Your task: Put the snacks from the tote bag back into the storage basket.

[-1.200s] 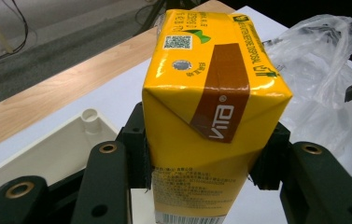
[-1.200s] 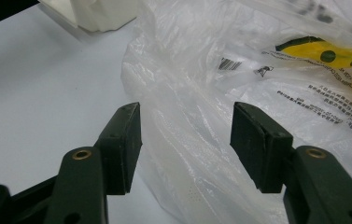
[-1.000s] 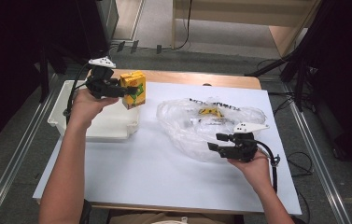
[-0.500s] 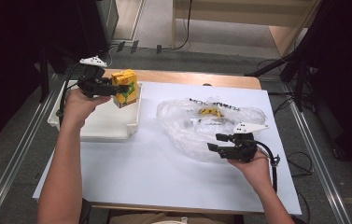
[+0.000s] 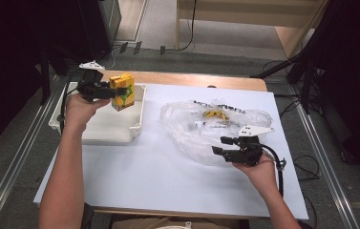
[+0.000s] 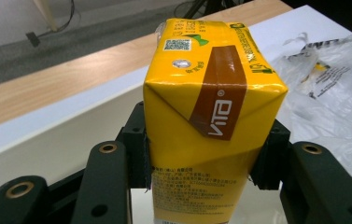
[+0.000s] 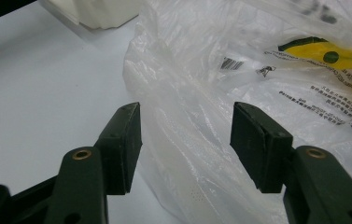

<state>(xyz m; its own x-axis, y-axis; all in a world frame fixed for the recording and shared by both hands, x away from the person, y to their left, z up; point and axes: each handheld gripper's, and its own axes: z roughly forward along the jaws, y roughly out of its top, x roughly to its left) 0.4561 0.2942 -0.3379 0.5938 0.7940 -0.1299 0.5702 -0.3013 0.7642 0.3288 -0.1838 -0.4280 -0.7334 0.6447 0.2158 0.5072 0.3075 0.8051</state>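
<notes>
Your left gripper point(image 5: 113, 90) pinches the yellow rectangular drink carton point(image 5: 122, 91) over the white plastic tray point(image 5: 137, 125) at upper left of the high view. Lower it upright, then release. Your right gripper point(image 5: 219, 145) rests spread beside the clear plastic bag point(image 5: 201, 136).

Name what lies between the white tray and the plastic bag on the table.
Nothing: between the white tray and the plastic bag the high view shows only a bare strip of white tabletop.

A grey floor point(image 5: 225, 33) surrounds the white-topped table point(image 5: 168, 171), with light wooden furniture point(image 5: 244, 12) at twelve o'clock. Dark equipment point(image 5: 91, 24) stands at eleven o'clock, black stands point(image 5: 306, 67) at two.
</notes>
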